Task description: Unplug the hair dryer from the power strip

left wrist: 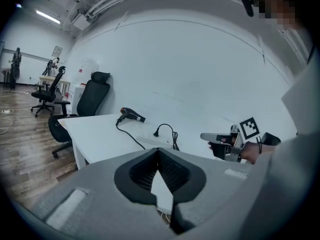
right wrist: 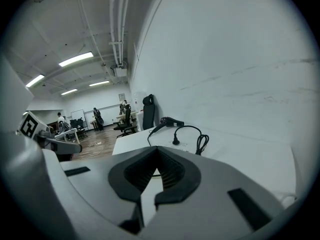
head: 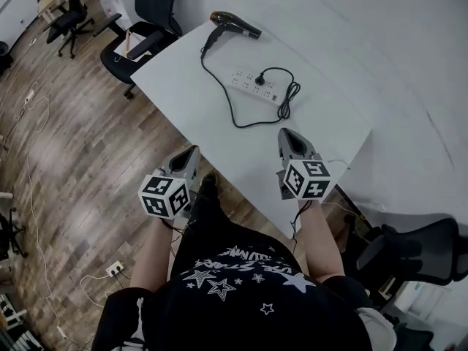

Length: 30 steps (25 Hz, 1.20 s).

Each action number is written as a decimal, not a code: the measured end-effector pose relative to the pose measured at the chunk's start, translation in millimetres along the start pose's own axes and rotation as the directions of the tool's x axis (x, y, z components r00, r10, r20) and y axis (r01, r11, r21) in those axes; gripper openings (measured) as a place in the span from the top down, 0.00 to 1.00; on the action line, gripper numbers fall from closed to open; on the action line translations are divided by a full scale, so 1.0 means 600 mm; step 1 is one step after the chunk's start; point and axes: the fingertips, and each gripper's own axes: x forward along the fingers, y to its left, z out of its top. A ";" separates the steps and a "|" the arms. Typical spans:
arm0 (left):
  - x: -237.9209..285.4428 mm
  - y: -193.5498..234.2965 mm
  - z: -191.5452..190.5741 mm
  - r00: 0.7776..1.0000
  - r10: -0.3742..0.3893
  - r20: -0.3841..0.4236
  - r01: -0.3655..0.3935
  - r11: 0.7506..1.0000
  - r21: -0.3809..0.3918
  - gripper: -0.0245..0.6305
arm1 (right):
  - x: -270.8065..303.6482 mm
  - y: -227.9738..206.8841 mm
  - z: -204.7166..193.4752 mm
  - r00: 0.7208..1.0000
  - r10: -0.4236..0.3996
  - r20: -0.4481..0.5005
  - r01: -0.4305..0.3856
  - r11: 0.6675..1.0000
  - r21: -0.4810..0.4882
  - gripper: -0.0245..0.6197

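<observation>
The hair dryer [head: 234, 25] is lying on the table [head: 190, 86] beyond the power strip [head: 248, 83], its plug [head: 259, 80] sitting in that strip. The left gripper [head: 194, 152] and right gripper [head: 287, 134] are hovering short of the strip, jaws clenched on nothing.

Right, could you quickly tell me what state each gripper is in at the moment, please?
Left gripper: closed, holding nothing.
Right gripper: closed, holding nothing.
</observation>
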 end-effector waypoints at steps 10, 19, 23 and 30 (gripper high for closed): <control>0.135 0.076 0.081 0.987 -0.140 -0.077 0.143 0.989 0.034 0.95 | 0.102 -0.038 0.022 0.988 -0.149 -0.038 0.152 0.984 0.087 0.95; 0.218 0.115 0.134 0.961 -0.253 -0.116 0.261 0.963 0.060 0.95 | 0.170 -0.044 0.064 0.972 -0.235 -0.022 0.236 0.966 0.106 0.95; 0.257 0.118 0.144 0.938 -0.311 -0.151 0.325 0.943 0.075 0.95 | 0.185 -0.050 0.067 0.959 -0.282 -0.026 0.283 0.952 0.117 0.95; 0.324 0.122 0.147 0.898 -0.383 -0.216 0.411 0.906 0.103 0.95 | 0.205 -0.071 0.056 0.936 -0.350 -0.044 0.353 0.924 0.148 0.95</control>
